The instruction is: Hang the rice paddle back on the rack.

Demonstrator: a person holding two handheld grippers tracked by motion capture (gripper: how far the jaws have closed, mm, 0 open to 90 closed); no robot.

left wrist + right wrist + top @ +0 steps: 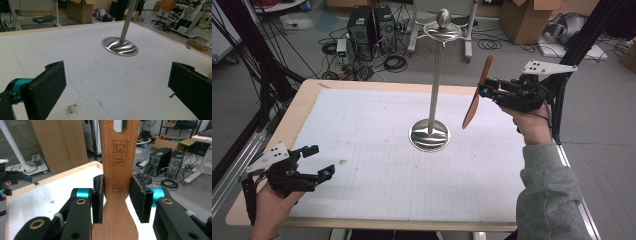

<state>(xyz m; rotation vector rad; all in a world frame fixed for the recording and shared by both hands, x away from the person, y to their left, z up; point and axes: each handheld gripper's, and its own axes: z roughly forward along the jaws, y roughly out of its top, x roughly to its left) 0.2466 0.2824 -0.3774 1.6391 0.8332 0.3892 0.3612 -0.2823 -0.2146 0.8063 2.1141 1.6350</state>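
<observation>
Even indoor light, soft shadows, slightly blurry.

The stand (pixel 430 134) is polished metal, its round base glossy and rippled with reflections. The spatula (pixel 119 170) is matt, fine-grained wood with burnt-in marks. The surface (pixel 307 105) shows a pale wooden rim under a matt white gridded sheet (pixel 100 85), lightly stained. The right gripper (pixel 121 197) has rough, matt black pads (pixel 98 200) and glossy teal fittings.
</observation>
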